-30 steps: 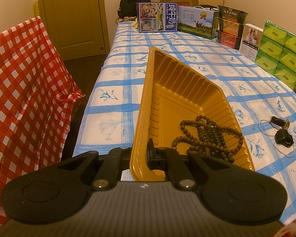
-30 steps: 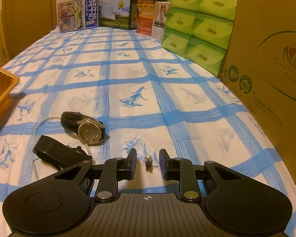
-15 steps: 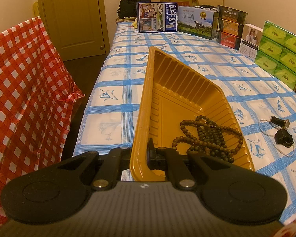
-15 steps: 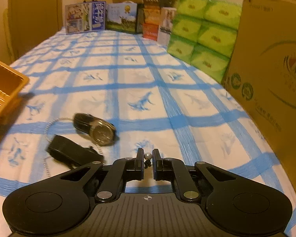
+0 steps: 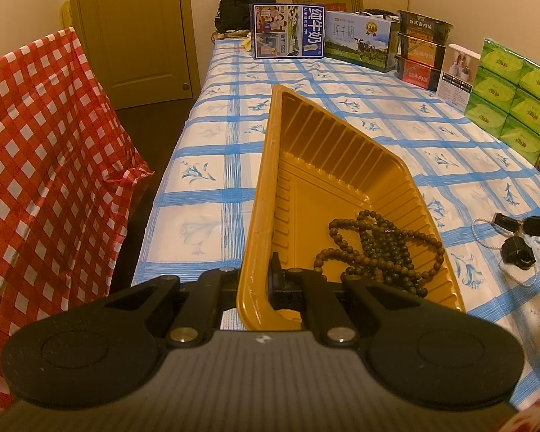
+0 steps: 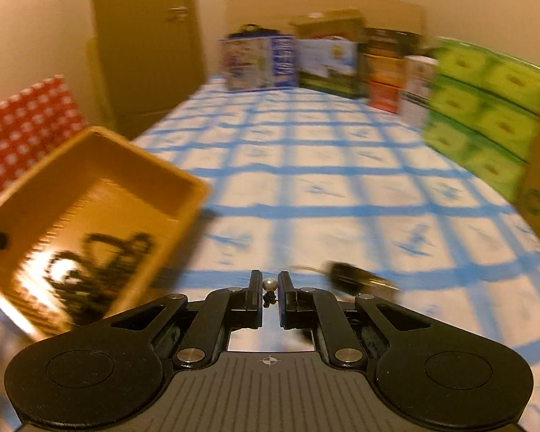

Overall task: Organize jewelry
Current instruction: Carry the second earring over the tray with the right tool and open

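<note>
- I am pinching a tiny pearl earring [image 6: 269, 284] between my right gripper [image 6: 269, 289] jaws; light, slippery, easily dropped.
- My left gripper [image 5: 257, 280] jaws are clamping the stiff tray [image 5: 336, 165] rim, beads [image 5: 381, 248] lying just ahead.

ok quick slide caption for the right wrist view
Right gripper pinching a pearl earring, beside the yellow tray holding a bead necklace.

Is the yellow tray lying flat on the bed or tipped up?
Tipped: the left hand-held gripper clamps the yellow tray's near rim, and its bead necklace has gathered in the low corner.
</note>
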Available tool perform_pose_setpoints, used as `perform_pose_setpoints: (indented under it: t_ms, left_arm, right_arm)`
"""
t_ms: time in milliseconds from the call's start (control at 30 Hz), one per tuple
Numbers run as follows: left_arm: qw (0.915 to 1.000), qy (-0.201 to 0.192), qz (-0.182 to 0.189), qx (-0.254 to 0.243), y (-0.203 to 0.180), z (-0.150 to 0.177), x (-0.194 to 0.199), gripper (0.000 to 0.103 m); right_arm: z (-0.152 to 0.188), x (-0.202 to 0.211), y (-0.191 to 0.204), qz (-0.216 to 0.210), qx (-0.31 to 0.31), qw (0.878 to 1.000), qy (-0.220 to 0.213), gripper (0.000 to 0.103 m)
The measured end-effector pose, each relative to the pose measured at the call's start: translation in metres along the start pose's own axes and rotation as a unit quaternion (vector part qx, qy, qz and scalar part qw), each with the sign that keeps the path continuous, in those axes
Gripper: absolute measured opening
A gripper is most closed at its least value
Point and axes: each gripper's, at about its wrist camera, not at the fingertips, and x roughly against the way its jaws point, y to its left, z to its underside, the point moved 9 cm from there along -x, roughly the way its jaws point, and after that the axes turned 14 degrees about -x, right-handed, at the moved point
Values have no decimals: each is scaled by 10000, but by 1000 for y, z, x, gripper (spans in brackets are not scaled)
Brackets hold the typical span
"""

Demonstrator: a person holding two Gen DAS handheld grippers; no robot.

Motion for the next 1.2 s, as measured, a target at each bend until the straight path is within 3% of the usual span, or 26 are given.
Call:
perform_pose_setpoints:
  t_ms: [167, 433, 1200]
  left_arm:
    - [10000, 0, 5, -1, 0, -1, 0, 5]
    - [10000, -5, 6, 18, -1, 1, -1, 5]
    - [10000, -2, 11, 8, -3, 2, -1, 5]
  right_arm:
    - [3, -9, 55, -563, 153, 9982, 110, 8]
    - [6, -23, 112, -1056, 360, 9934, 283, 8]
    - [26, -41, 153, -1377, 671, 9861, 651, 8]
